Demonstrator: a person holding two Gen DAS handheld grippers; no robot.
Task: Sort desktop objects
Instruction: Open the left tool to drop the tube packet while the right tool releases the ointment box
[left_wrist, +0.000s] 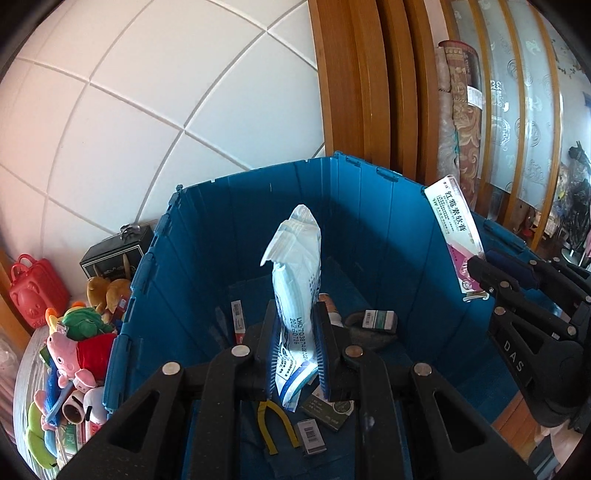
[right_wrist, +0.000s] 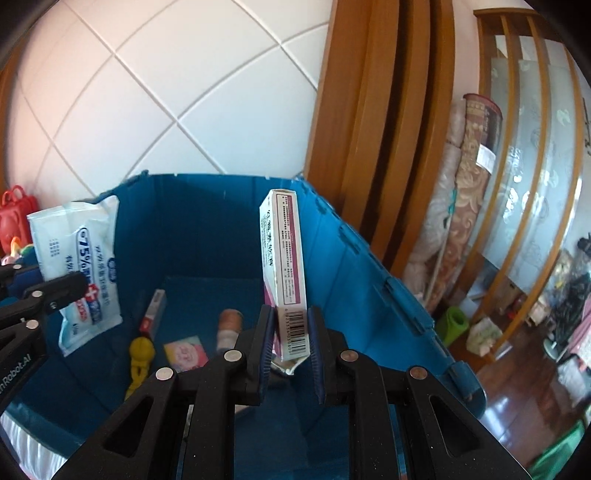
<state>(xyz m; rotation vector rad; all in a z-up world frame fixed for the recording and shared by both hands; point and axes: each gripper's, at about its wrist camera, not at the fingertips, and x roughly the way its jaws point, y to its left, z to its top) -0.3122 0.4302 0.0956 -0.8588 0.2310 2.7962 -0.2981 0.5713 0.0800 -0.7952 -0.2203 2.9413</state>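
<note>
Two grips loaded: left gripper (left_wrist: 295, 350) pinches a wet-wipes pack (left_wrist: 297, 280) upright, right gripper (right_wrist: 290, 350) pinches an ointment box (right_wrist: 284, 273), both over the blue crate (left_wrist: 207, 258). Several small items already lie inside. Release pending; plush toys (left_wrist: 81, 343) beyond remain unsorted.

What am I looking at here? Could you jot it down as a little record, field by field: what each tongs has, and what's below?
left tongs: shut on a wipes pack, held upright
right tongs: shut on a white and pink box, held upright
below both: a blue crate, open
in the crate: pliers, small boxes, other small things
left of the crate: plush toys, a red case
</note>
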